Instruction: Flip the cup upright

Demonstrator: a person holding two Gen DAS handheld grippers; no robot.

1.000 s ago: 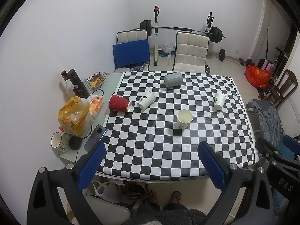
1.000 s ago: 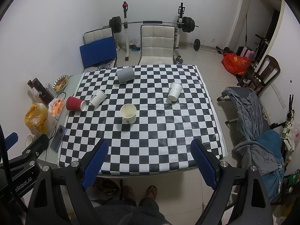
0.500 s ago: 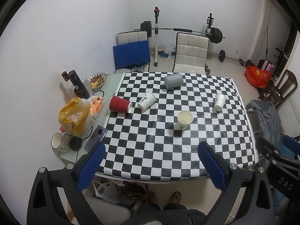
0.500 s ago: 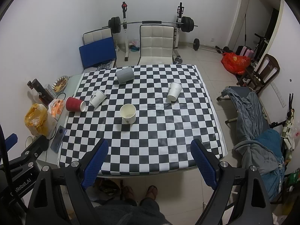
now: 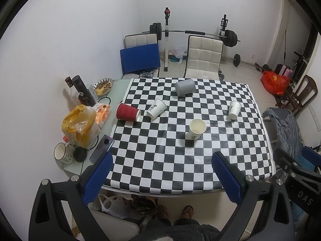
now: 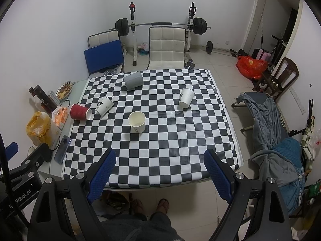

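A counter covered in a black-and-white checkered cloth holds five cups. One white paper cup stands upright near the middle, mouth up, so it appears to need no flipping. The rest lie tipped. A red ribbed cup rests on its side at the left edge, its mouth facing the middle. Just beside it lies a white printed cup. A grey cup lies on its side near the far edge. Another white cup lies tilted toward the right edge.

The left gripper and right gripper both hover above the near edge, well apart from every cup, jaws spread wide and holding nothing. This high, pulled-back position likely gives an overview for choosing which tipped cup to reach for.

Clutter sits off the cloth along the left edge: a yellow bag, a mug, and a phone.
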